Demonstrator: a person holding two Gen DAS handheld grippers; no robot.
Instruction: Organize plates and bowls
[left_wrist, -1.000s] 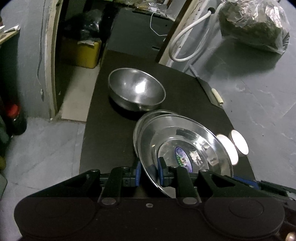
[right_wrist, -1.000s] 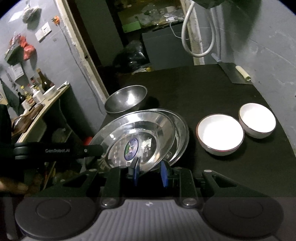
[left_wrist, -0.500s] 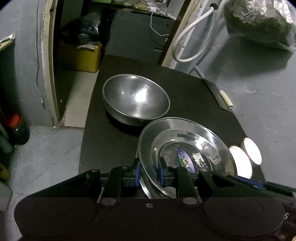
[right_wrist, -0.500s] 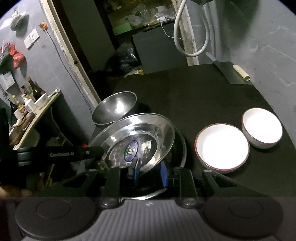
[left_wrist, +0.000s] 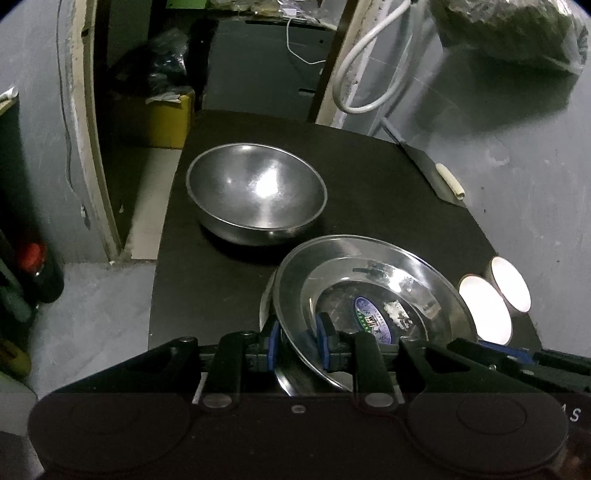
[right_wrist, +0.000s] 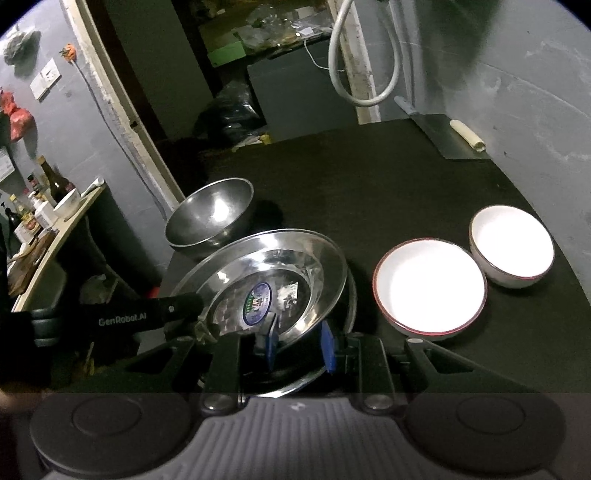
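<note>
Steel plate (left_wrist: 373, 280), sticker at its centre, tilted above a second steel plate (right_wrist: 352, 295) that lies flat on the black worktop (left_wrist: 369, 177); only a sliver of the lower plate's rim shows past the upper one in either view. Largest to smallest:

Worktop — dark, matte, bearing all the tableware, with a grey wall (right_wrist: 535, 92) along its far right side.

Steel mixing bowl (left_wrist: 256, 194) — upright, empty, standing just beyond the two plates toward the worktop's left edge and apart from them.

Upper plate — held at two points on its near rim. The left gripper (left_wrist: 297, 341) has its blue fingers (left_wrist: 323, 343) on either side of the rim, one inside and one outside; whether both pads press the metal cannot be told with certainty, though the rim sits tightly between them. The right gripper (right_wrist: 301, 341) likewise straddles the rim at the plate's right side, its fingers (right_wrist: 327, 347) set narrowly with the edge between them; the plate slopes up from that grip toward the left.

White bowl with red rim (right_wrist: 428, 291) — upright, empty, right of the plates.

Smaller white bowl (right_wrist: 511, 245) — just beside the first, farther right.

Cleaver (right_wrist: 448, 136) — flat at the far right edge of the worktop, its pale handle against the wall.
</note>
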